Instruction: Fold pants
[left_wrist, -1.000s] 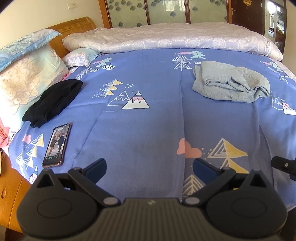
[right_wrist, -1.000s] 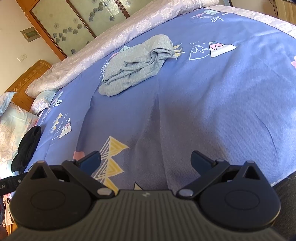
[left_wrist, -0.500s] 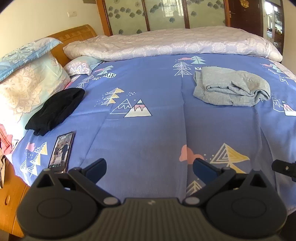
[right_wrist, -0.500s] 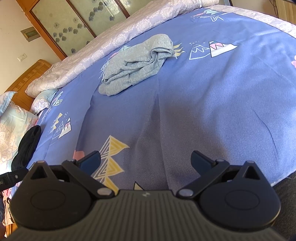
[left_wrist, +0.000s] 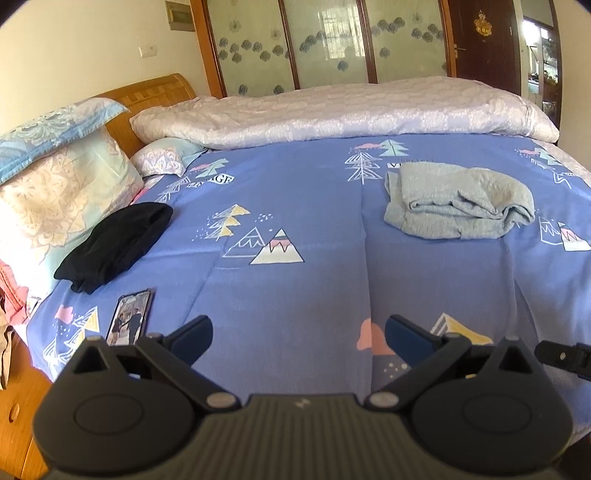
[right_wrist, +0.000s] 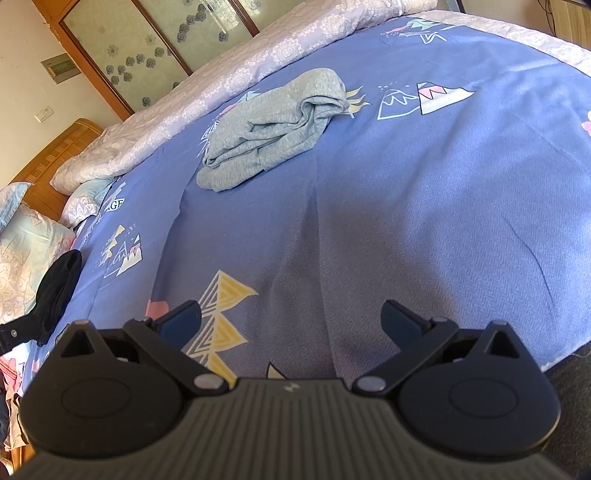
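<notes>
Grey pants (left_wrist: 458, 201) lie in a folded, rumpled bundle on the blue patterned bedsheet (left_wrist: 295, 266), far right of the bed's middle; they also show in the right wrist view (right_wrist: 273, 125). A black garment (left_wrist: 114, 245) lies folded at the left by the pillows, and shows in the right wrist view (right_wrist: 59, 291). My left gripper (left_wrist: 298, 338) is open and empty above the bed's near edge. My right gripper (right_wrist: 291, 321) is open and empty, also near the front edge, well short of the grey pants.
A phone (left_wrist: 130, 320) lies on the sheet near the front left. Pillows (left_wrist: 55, 192) and a wooden headboard (left_wrist: 155, 92) stand at the left. A rolled white quilt (left_wrist: 351, 110) lies along the far side. The bed's wooden frame (left_wrist: 18, 398) is at lower left.
The left gripper has pulled back and tilted up, so more of the room and wall shows. The right gripper has barely moved. Both stay open; the clothes have not moved.
</notes>
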